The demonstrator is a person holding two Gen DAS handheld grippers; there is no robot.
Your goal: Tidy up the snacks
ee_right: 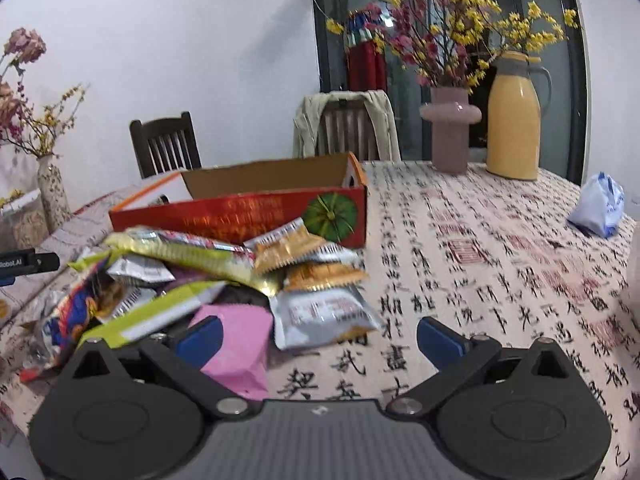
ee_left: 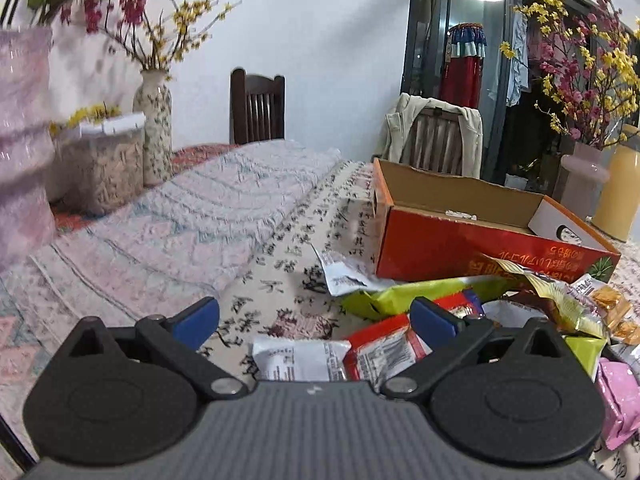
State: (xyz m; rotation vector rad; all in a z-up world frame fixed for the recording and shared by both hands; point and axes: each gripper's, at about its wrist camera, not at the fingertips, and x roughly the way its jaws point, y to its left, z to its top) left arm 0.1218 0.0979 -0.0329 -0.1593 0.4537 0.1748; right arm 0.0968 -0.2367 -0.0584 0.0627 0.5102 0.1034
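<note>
A heap of snack packets lies on the table in front of an open red cardboard box (ee_left: 448, 248) (ee_right: 256, 216). In the left wrist view my left gripper (ee_left: 316, 318) is open, low over a white packet (ee_left: 300, 360) and a red packet (ee_left: 384, 350) at the heap's left end. In the right wrist view my right gripper (ee_right: 320, 338) is open, with a pink packet (ee_right: 240, 344) and a silver packet (ee_right: 324, 314) near its left finger. Orange packets (ee_right: 320, 274) and a long yellow-green packet (ee_right: 180, 254) lie closer to the box. Nothing is held.
Tablecloth with black characters (ee_right: 480, 264). Pink vase (ee_right: 450, 128) and yellow jug (ee_right: 514, 120) stand at the far right, a blue-white bag (ee_right: 600, 204) at the right edge. Patterned vase (ee_left: 154, 128) and a lidded container (ee_left: 100, 164) stand left. Chairs (ee_left: 258, 108) (ee_right: 344, 128) line the far side.
</note>
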